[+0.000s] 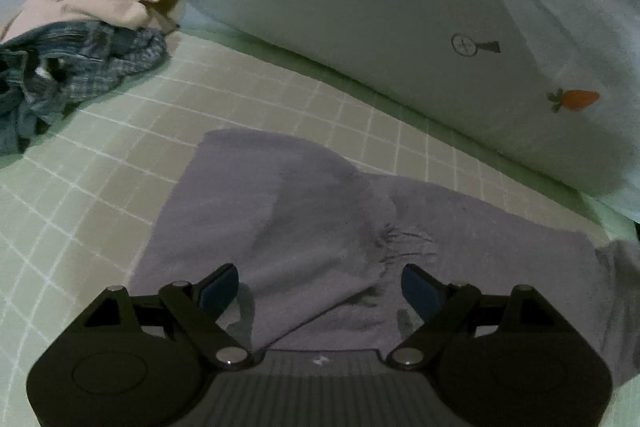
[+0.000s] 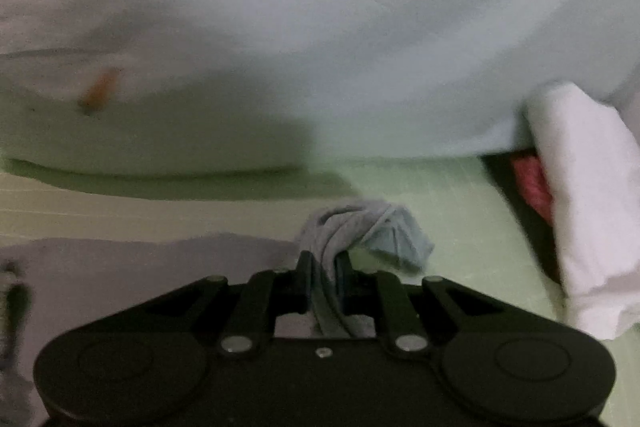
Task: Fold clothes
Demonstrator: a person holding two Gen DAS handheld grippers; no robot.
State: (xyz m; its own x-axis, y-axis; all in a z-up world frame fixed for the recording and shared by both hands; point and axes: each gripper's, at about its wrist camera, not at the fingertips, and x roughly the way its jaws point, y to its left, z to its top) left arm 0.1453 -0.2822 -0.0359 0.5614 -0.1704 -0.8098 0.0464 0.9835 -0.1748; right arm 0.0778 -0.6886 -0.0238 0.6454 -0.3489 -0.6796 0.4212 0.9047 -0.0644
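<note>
A grey garment (image 1: 304,211) lies spread on the green checked bed sheet (image 1: 100,195), partly folded over itself. My left gripper (image 1: 320,287) is open just above the garment's near part, its blue pads on either side of a fold. In the right wrist view the same grey garment (image 2: 140,267) lies at the lower left. My right gripper (image 2: 323,263) is shut on a bunched end of the grey garment (image 2: 352,223), which sticks out beyond the fingertips over the sheet (image 2: 460,195).
A pile of plaid and beige clothes (image 1: 76,47) lies at the far left. A big white pillow with a carrot print (image 1: 400,7) runs along the back. A folded white cloth (image 2: 588,195) and something red (image 2: 528,175) lie at the right.
</note>
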